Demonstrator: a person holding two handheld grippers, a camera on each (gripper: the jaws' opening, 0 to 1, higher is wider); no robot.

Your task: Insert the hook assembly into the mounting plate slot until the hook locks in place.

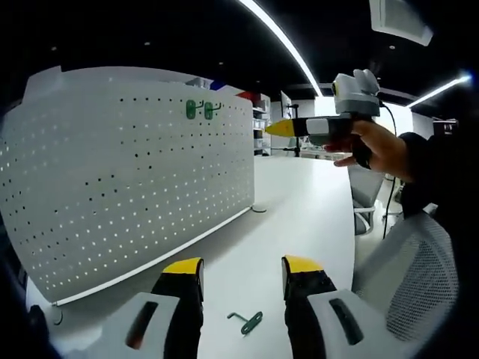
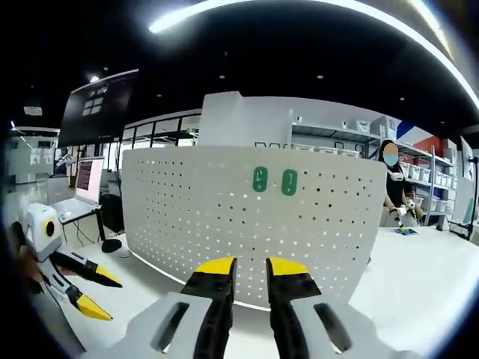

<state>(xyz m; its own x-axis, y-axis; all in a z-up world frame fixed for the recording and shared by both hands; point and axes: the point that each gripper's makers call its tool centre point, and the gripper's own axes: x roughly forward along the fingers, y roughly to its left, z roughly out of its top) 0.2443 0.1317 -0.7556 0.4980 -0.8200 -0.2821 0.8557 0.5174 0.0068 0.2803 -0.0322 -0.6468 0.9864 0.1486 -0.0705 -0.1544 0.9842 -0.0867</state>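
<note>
Left gripper (image 1: 243, 268) hovers over green hook (image 1: 246, 323) on table (image 1: 299, 202).

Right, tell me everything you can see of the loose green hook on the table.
The green hook lies flat on the white table, in the left gripper view, just ahead of and between that gripper's open yellow-tipped jaws, touching neither. It looks like a small flat green plate with a thinner bent arm running off one end; material looks like painted metal or plastic, too small to tell. Nothing holds it. It sits apart from the white pegboard, where two similar green hooks already hang near the top edge.
</note>
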